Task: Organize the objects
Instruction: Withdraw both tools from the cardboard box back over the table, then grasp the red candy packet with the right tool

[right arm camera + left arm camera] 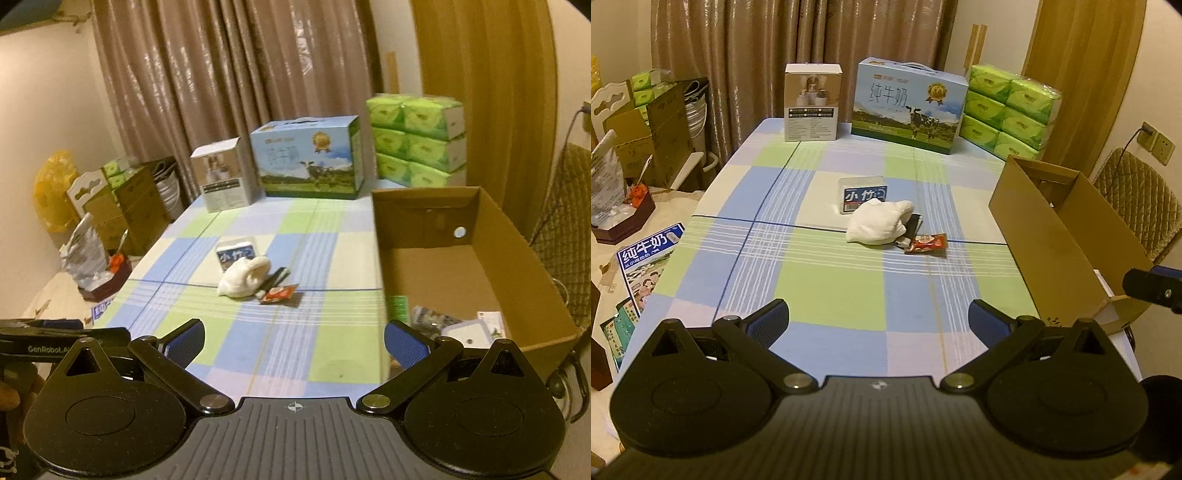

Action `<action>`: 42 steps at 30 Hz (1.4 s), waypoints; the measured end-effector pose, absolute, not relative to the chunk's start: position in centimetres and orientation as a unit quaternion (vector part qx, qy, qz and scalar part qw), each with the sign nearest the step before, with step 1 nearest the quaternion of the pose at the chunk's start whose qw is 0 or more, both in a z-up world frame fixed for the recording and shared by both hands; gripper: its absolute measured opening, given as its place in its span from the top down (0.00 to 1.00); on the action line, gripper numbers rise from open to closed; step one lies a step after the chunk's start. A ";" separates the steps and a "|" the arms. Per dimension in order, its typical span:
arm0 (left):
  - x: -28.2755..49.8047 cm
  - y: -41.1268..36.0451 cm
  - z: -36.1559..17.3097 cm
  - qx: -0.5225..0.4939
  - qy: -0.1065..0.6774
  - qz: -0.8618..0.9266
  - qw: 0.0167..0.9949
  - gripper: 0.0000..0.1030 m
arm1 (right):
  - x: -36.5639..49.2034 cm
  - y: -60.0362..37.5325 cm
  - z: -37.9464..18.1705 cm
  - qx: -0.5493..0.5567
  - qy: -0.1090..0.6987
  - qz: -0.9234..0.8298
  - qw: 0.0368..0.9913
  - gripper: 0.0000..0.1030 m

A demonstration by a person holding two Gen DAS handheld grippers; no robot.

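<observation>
On the checked tablecloth (827,280) lies a small cluster: a white tissue pack with a blue label (862,195) (236,253), a crumpled white cloth (881,221) (243,278), a thin black item (911,225) (275,279) and a red snack packet (927,244) (279,294). An open cardboard box (1045,236) (476,266) stands at the table's right side; a few small items lie in its near end. My left gripper (879,319) is open above the near table, well short of the cluster. My right gripper (293,341) is open too, near the box's left wall.
At the table's far edge stand a white product box (812,103), a blue milk carton case (908,105) and stacked green tissue packs (1012,110). Cardboard boxes, bags and flat printed cartons fill the floor on the left. A quilted chair (1137,203) stands behind the box.
</observation>
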State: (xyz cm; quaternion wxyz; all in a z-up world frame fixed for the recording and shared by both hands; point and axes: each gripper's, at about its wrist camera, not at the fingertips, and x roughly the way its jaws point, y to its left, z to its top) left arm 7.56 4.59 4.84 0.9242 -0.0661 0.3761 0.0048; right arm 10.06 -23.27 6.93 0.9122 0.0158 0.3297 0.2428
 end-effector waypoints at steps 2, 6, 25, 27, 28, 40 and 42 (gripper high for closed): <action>7.7 4.9 4.7 -0.067 0.378 0.006 0.924 0.01 | 10.0 -22.7 6.7 0.010 0.330 0.248 0.911 0.02; 8.1 5.4 4.4 -0.068 0.380 0.010 0.923 0.01 | 10.2 -21.7 6.5 0.003 0.331 0.257 0.908 0.02; 13.6 7.3 1.0 -0.057 0.399 -0.001 0.915 0.01 | 14.9 -16.6 1.3 -0.059 0.339 0.292 0.892 0.02; 14.7 7.6 0.3 -0.056 0.402 -0.003 0.914 0.01 | 15.9 -16.0 0.5 -0.068 0.339 0.295 0.891 0.02; 15.3 7.7 0.0 -0.055 0.402 -0.003 0.914 0.01 | 16.4 -15.7 0.0 -0.072 0.338 0.294 0.891 0.03; 22.1 8.4 -5.7 -0.038 0.409 -0.013 0.911 0.02 | 23.5 -13.0 -6.1 -0.095 0.350 0.298 0.883 0.18; 23.4 8.4 -6.4 -0.032 0.410 -0.017 0.911 0.02 | 24.5 -12.2 -6.8 -0.116 0.347 0.309 0.878 0.19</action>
